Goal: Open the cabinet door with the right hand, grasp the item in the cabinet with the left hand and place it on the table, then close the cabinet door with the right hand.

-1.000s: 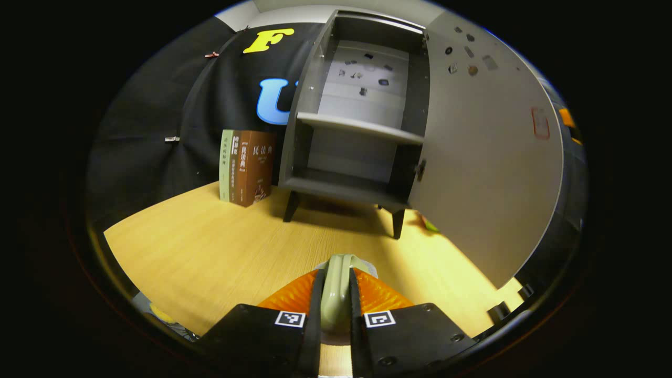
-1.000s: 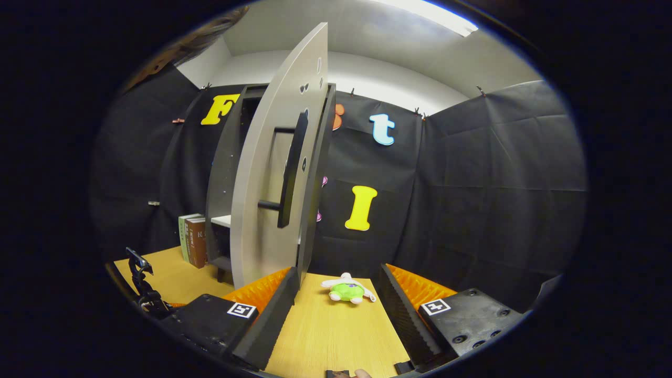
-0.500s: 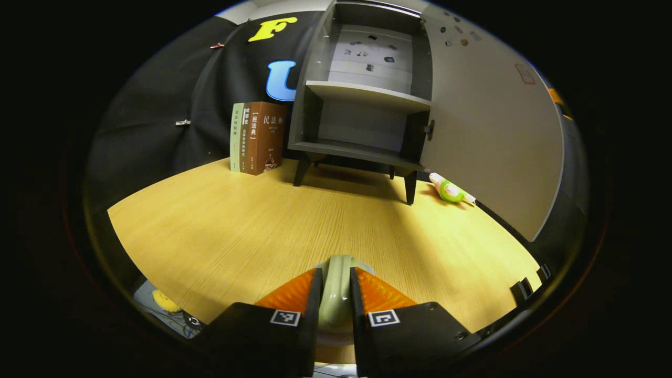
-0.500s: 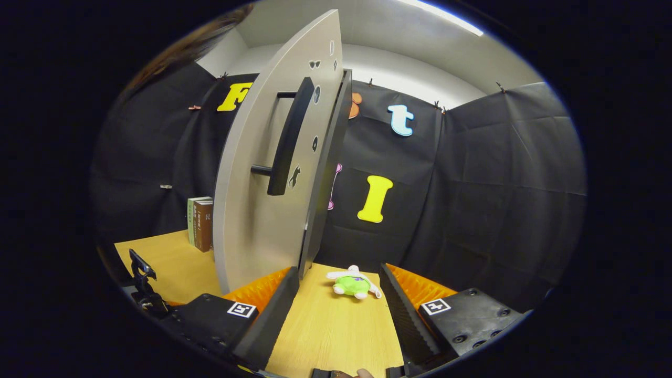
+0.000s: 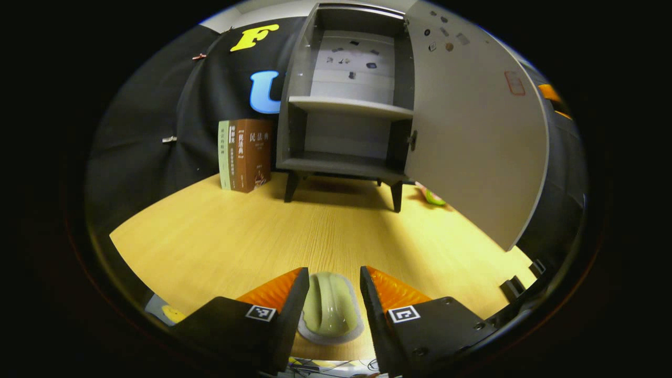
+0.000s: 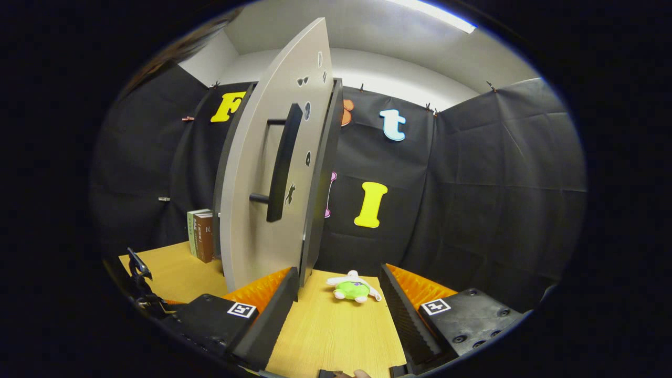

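Now, placing step: item (image 5: 329, 310) lies on counter (image 5: 236, 236) between the parted fingers of left gripper (image 5: 329, 302), released; right gripper (image 6: 338, 310) spread, empty; next, swing door (image 6: 268, 194), ahead-left, shut.

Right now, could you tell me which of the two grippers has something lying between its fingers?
The left gripper: the pale green item lies on the table between its open fingers.

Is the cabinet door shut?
No, the cabinet door hangs wide open, and both shelves of the cabinet show bare inside.
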Demonstrator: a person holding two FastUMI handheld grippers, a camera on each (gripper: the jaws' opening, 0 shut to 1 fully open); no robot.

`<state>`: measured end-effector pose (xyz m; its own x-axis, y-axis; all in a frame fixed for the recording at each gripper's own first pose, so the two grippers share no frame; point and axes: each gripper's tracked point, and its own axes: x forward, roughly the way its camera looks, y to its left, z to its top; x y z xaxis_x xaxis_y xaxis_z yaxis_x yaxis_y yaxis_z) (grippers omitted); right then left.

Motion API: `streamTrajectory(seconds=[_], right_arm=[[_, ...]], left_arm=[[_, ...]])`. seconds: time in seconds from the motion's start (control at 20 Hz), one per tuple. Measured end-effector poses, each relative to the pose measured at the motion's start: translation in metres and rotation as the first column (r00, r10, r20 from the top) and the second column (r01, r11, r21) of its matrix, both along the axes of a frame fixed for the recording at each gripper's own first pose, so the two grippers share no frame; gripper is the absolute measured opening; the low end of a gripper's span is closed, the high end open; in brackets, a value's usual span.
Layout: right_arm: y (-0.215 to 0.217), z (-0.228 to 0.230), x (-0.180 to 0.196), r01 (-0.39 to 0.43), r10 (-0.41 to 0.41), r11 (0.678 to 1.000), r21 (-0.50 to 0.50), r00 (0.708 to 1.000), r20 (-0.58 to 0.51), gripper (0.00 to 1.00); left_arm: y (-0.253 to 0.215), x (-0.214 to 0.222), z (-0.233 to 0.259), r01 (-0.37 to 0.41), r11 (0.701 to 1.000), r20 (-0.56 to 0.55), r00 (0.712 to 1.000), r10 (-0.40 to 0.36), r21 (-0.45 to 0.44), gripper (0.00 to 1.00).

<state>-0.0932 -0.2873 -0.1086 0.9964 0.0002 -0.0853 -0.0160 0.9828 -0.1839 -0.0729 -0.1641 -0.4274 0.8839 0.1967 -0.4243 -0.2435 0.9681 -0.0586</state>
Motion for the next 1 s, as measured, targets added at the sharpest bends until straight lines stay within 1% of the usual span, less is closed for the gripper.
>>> streamTrajectory(seconds=[0.15,0.25,0.3,0.35,0.45,0.5,0.6,0.65,0.8,0.85,0.9,0.95,1.0], right_arm=[[0.012,0.027,-0.003,0.007,-0.008,1.0,0.029,0.999,0.034,0.98],[0.02,0.043,-0.004,0.012,-0.015,0.999,0.053,0.998,0.054,0.98],[0.025,0.049,-0.002,0.011,-0.015,0.998,0.064,0.998,0.063,0.98],[0.03,0.054,-0.001,0.001,-0.006,0.997,0.072,0.997,0.071,0.98],[0.038,0.056,0.006,-0.018,0.012,0.996,0.083,0.998,0.069,0.98],[0.043,0.055,0.009,-0.032,0.027,0.995,0.094,0.998,0.058,0.97],[0.052,0.064,0.02,-0.071,0.064,0.992,0.107,0.996,0.069,0.98],[0.053,0.07,0.025,-0.089,0.08,0.99,0.11,0.993,0.083,0.98],[0.065,0.076,0.039,-0.182,0.169,0.972,0.151,0.981,0.093,0.97],[0.062,0.078,0.043,-0.198,0.185,0.967,0.159,0.978,0.094,0.97],[0.063,0.076,0.047,-0.221,0.209,0.96,0.173,0.974,0.088,0.96],[0.066,0.077,0.05,-0.25,0.236,0.949,0.193,0.967,0.092,0.95],[0.07,0.075,0.052,-0.275,0.263,0.937,0.215,0.961,0.084,0.95]], left_arm=[[0.001,-0.004,0.065,0.072,0.997,0.062,0.995,-0.073,0.022,0.64],[0.002,-0.008,0.116,0.135,0.99,0.112,0.984,-0.14,0.048,0.64],[0.001,-0.01,0.143,0.18,0.982,0.137,0.973,-0.186,0.053,0.69],[0.004,-0.013,0.17,0.208,0.976,0.158,0.963,-0.216,0.067,0.64],[0.017,-0.019,0.207,0.233,0.97,0.175,0.954,-0.242,0.068,0.66],[0.024,-0.022,0.222,0.229,0.972,0.177,0.955,-0.236,0.061,0.63],[0.045,-0.024,0.258,0.194,0.978,0.21,0.956,-0.205,0.069,0.66],[0.061,-0.024,0.278,0.156,0.984,0.239,0.955,-0.174,0.091,0.68],[0.091,-0.024,0.311,0.043,0.991,0.282,0.956,-0.077,0.125,0.65],[0.099,-0.024,0.32,0.009,0.991,0.298,0.953,-0.049,0.133,0.66],[0.106,-0.023,0.328,-0.025,0.99,0.315,0.949,-0.02,0.139,0.69],[0.111,-0.022,0.333,-0.052,0.988,0.327,0.945,0.002,0.144,0.72],[0.115,-0.021,0.335,-0.078,0.986,0.335,0.942,0.023,0.151,0.72]])
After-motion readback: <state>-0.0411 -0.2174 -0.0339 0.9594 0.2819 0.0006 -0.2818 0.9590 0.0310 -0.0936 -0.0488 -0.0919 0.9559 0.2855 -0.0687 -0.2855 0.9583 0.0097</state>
